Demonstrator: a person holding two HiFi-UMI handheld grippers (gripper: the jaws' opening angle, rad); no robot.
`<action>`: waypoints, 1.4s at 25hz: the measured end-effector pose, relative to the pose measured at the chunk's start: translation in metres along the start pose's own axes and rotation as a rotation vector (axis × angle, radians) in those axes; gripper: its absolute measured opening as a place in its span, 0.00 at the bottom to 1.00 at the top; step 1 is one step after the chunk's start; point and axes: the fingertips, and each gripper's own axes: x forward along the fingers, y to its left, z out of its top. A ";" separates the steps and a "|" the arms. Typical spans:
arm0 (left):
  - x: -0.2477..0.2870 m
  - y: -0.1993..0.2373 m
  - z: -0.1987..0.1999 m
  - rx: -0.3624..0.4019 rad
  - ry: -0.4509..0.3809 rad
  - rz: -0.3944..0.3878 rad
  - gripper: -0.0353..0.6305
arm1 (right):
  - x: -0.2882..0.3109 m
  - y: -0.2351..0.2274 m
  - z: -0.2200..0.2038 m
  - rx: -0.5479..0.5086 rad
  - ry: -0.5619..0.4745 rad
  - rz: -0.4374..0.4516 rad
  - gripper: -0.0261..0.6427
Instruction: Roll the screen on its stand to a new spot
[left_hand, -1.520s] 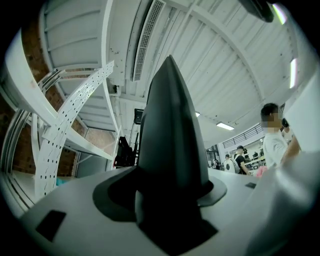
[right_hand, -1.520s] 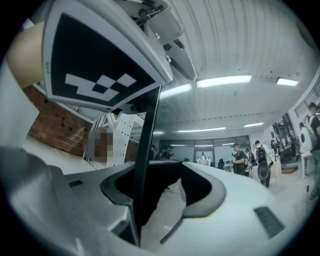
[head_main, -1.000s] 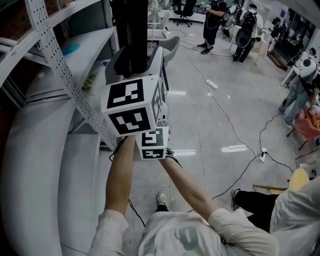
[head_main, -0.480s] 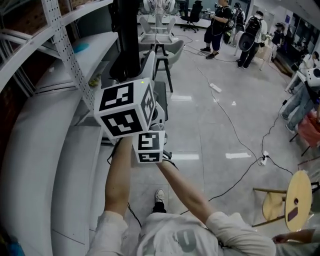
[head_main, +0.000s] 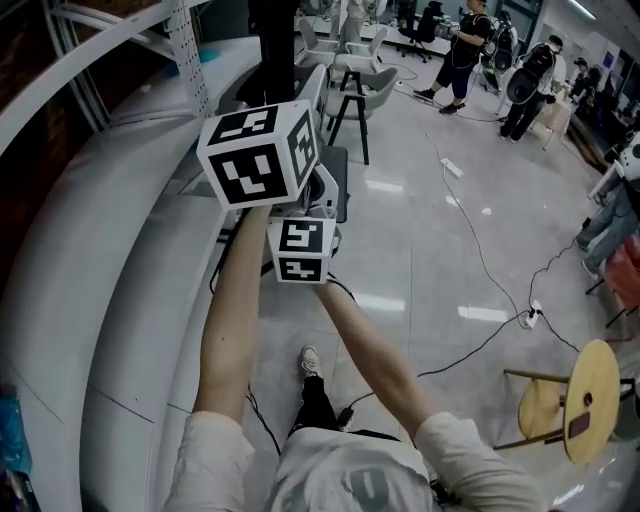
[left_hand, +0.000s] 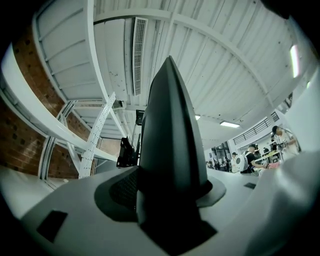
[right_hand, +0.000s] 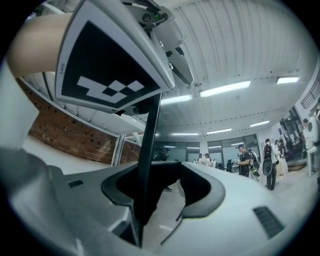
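The stand's black post (head_main: 275, 35) rises at the top of the head view, beside the white shelving. My left gripper (head_main: 300, 105) sits on it behind its marker cube (head_main: 262, 152). In the left gripper view the dark post (left_hand: 170, 140) fills the notch between the grey jaws, which close round it. My right gripper (head_main: 322, 200) holds lower down, under its smaller cube (head_main: 302, 250). In the right gripper view the post (right_hand: 150, 145) shows as a thin dark edge pinched where the jaws meet. The screen itself is out of sight.
Long white shelving (head_main: 120, 150) runs down the left. A grey chair (head_main: 355, 85) stands just past the post. Cables (head_main: 480, 250) and a power strip (head_main: 530, 315) lie on the floor; a round wooden stool (head_main: 585, 400) is at right. People (head_main: 470, 40) stand far off.
Both grippers and the post have travelled along the shelving: the perforated rack upright has slid away to the upper left, the grey chair is nearer, and the wooden stool has come into view.
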 end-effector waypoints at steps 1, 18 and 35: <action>-0.008 -0.002 0.002 0.000 0.000 -0.002 0.48 | -0.008 0.004 0.002 0.000 0.000 0.000 0.38; -0.153 -0.007 0.039 -0.001 -0.012 0.030 0.48 | -0.121 0.099 0.034 -0.017 -0.034 -0.015 0.37; -0.238 -0.059 0.055 -0.025 -0.020 0.048 0.47 | -0.222 0.114 0.052 -0.029 -0.046 -0.001 0.37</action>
